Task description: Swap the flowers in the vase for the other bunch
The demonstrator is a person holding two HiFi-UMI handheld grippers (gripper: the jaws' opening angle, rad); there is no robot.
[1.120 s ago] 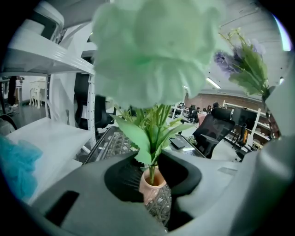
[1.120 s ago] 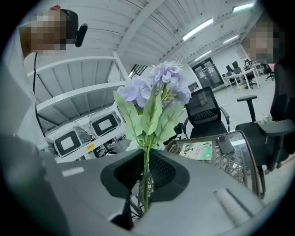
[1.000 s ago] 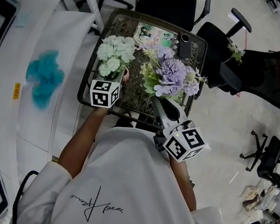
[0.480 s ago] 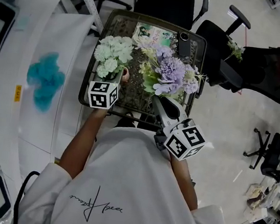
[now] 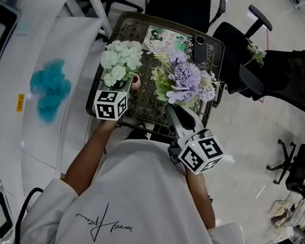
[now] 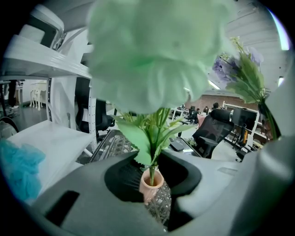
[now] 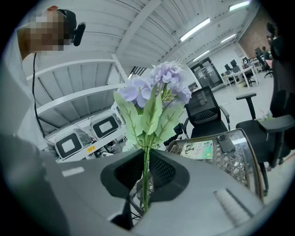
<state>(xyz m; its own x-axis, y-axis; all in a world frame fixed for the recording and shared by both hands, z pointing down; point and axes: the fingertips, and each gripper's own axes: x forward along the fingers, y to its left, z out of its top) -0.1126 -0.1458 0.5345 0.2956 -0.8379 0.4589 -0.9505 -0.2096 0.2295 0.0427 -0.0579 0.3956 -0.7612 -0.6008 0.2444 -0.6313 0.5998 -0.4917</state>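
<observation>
At the near left corner of a small wicker table [image 5: 223, 66], the left gripper [image 6: 154, 177] clamps a little pink vase [image 5: 135, 81] of pale green flowers [image 5: 120, 58], close to the left rim. Just right of it, the right gripper [image 7: 145, 161] pinches the purple bunch [image 5: 188, 78] by its stem over the near edge. Office chairs [image 5: 293, 82] crowd the far side, and bare floor [image 5: 240, 136] lies open to the right.

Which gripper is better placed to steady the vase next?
Left: the left gripper is closed on the small pink vase holding the pale green flower bunch; the right gripper grips the purple flower bunch by its stem.
</observation>
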